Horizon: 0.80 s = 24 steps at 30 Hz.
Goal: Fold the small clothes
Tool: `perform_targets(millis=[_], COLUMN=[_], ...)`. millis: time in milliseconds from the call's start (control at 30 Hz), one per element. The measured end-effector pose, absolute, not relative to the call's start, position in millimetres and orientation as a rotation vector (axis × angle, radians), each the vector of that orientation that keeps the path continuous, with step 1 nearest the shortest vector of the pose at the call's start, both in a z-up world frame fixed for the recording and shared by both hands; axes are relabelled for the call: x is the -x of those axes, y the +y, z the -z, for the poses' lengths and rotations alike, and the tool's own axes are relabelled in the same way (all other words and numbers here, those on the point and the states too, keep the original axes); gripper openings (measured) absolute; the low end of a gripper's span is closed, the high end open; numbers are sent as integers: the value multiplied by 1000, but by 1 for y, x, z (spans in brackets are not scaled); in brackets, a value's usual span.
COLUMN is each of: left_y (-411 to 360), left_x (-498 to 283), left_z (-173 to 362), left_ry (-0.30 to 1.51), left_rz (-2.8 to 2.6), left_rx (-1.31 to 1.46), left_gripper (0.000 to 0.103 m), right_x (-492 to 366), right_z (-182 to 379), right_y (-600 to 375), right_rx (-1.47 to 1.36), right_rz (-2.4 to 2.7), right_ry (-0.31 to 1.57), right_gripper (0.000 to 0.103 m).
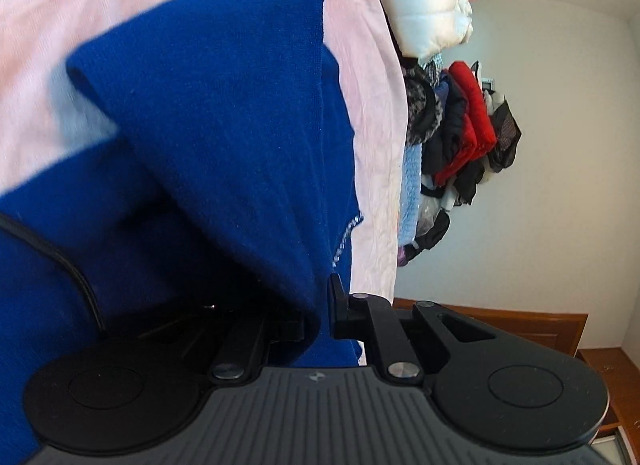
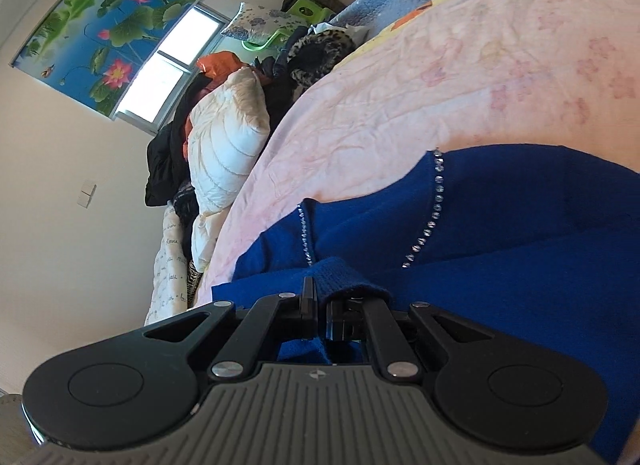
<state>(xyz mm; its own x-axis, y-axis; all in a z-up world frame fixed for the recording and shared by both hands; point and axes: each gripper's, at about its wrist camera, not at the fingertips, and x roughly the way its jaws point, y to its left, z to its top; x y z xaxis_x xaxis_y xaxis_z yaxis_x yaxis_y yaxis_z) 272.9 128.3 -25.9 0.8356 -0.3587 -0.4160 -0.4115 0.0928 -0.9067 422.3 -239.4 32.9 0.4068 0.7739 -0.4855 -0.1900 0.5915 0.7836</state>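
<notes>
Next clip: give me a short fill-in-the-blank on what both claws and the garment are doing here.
1. Both the left claw and the right claw are shut on a garment whose colour is ____.
2. The garment lies on a wrinkled bedspread coloured pale ____.
3. A line of small ____ runs along one of the garment's edges.
4. The puffy jacket in the pile beyond the bedspread is ____.

Missing words: blue; pink; rhinestones; white

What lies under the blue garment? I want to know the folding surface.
A pink sheet shows around the blue garment, which both claws grip. Whatever lies directly beneath the garment is covered.
</notes>
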Motion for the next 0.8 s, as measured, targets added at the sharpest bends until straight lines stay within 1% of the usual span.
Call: perform_targets(millis=[267,333,400,467,533,600,700,767,800], left_y=[107,105,103,101,99,100,102,102,102], left_x=[-279,-280,-280,-279,-279,-279,-279,-279,-279], left_z=[21,28,34,37,38,37,35,34,34], left_ry=[685,714,737,750,759,762,754,746,747], left_rz=[31,19,6,5,12,11,4,-4,-6], left_rx=[1462,1465,1474,1465,1458,1453,1453,1454,1453], left_gripper=[10,10,10,10,10,10,10,10,10], right_x=[-404,-402,-403,-402,-398,-395,-392,-389,-388], right_z=[-27,-18,0,13,18,20,19,18,18], right_y=[-285,-292,-295,-296,-298,-299,-301,-301,-301], right_rx=[-820,-826,-844,-866,-879,-895,-892,-885,-865], right_rz=[-659,-630,-604,-583,-573,-572,-568,-578,-579], right_ry=[931,952,1013,1045,1035,1027,1031,1034,1037], right_gripper=[10,10,13,15,26,27,33,33,30])
